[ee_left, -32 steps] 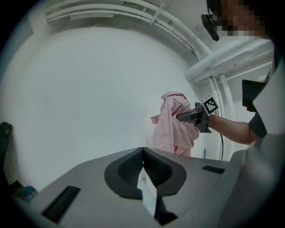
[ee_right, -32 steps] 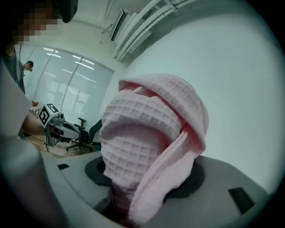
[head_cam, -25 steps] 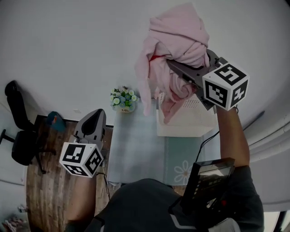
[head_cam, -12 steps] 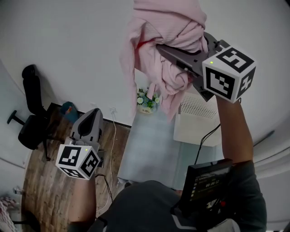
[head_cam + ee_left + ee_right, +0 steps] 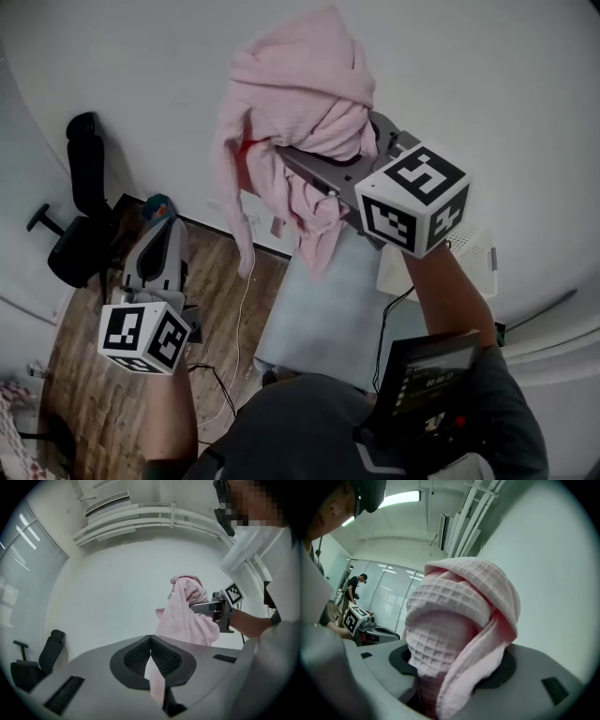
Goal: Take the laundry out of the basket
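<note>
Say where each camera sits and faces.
Head view: on the person's head, looking down at left gripper, right gripper, forearms, wooden floor.
Left gripper view: on left gripper, facing level over shut jaws toward right gripper.
Right gripper view: on right gripper, along jaws clamped on pink cloth.
Shared: all show the cloth.

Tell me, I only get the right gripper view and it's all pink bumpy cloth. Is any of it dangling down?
Observer: Yes. The head view shows a long end of the pink cloth hanging below the right gripper, which is clamped on the bundle.
Child: Is the other gripper helping hold it?
Observer: No. The left gripper is off to the side, apart from the cloth, with its jaws together.
Child: Where's the basket?
Observer: A corner of the white basket shows just past the right gripper. The cloth is completely out of it.
</note>
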`<action>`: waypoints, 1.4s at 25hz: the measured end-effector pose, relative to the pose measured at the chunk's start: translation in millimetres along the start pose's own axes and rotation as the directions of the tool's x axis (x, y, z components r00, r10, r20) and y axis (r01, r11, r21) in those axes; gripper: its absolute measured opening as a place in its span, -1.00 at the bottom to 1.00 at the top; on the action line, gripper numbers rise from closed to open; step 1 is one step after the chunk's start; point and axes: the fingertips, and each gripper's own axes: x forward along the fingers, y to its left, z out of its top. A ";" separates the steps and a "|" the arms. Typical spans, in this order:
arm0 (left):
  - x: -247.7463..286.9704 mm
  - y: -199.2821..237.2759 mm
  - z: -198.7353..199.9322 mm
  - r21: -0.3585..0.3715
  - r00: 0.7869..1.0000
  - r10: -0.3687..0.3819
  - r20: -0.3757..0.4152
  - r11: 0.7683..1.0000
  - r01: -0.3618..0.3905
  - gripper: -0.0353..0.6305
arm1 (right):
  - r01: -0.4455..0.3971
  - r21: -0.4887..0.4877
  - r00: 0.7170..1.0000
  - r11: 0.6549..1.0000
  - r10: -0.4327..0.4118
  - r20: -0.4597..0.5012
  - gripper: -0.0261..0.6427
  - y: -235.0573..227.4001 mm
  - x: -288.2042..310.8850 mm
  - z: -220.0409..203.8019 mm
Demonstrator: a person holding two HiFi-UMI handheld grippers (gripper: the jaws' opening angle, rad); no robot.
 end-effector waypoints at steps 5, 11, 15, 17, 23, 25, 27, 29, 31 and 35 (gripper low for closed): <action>-47.0 29.6 -42.9 0.000 0.998 0.062 -0.004 0.998 -0.062 -0.87 | -0.012 0.067 1.000 0.998 0.012 0.007 0.00 82.7 9.5 -57.6; -27.0 33.6 -49.8 -0.036 0.996 0.087 0.001 0.996 -0.087 -0.87 | -0.013 0.173 1.000 0.985 0.011 0.017 0.01 80.8 20.5 -82.1; -24.3 41.1 -46.3 -0.052 0.995 0.102 -0.018 0.993 -0.103 -0.87 | 0.012 0.157 1.000 0.988 -0.012 -0.001 0.01 81.5 21.2 -88.2; -22.4 43.2 -45.6 -0.050 0.994 0.104 -0.020 0.993 -0.105 -0.87 | 0.016 0.176 1.000 0.984 -0.016 0.003 0.01 81.5 22.2 -90.6; -13.7 37.4 -39.8 -0.042 0.995 0.092 -0.045 0.995 -0.094 -0.87 | 0.033 0.177 0.999 0.984 -0.030 -0.019 0.02 81.9 22.0 -93.4; -11.3 35.8 -36.6 -0.045 0.995 0.088 -0.051 0.995 -0.090 -0.87 | 0.039 0.171 0.999 0.984 -0.033 -0.038 0.02 81.5 21.9 -95.6; -10.0 36.2 -37.3 -0.048 0.995 0.085 -0.057 0.995 -0.088 -0.87 | 0.042 0.175 0.998 0.984 -0.035 -0.047 0.02 81.6 22.9 -99.1; -9.2 37.6 -40.1 -0.048 0.995 0.083 -0.062 0.995 -0.086 -0.87 | 0.046 0.175 0.998 0.983 -0.038 -0.048 0.02 81.3 24.2 -102.3; -9.3 38.9 -40.2 -0.051 0.994 0.081 -0.067 0.995 -0.084 -0.87 | 0.052 0.172 0.998 0.984 -0.044 -0.050 0.02 80.7 24.1 -101.5; -9.3 43.1 -43.8 -0.058 0.993 0.084 -0.079 0.994 -0.089 -0.87 | 0.055 0.170 0.997 0.984 -0.046 -0.057 0.02 82.2 24.6 -103.1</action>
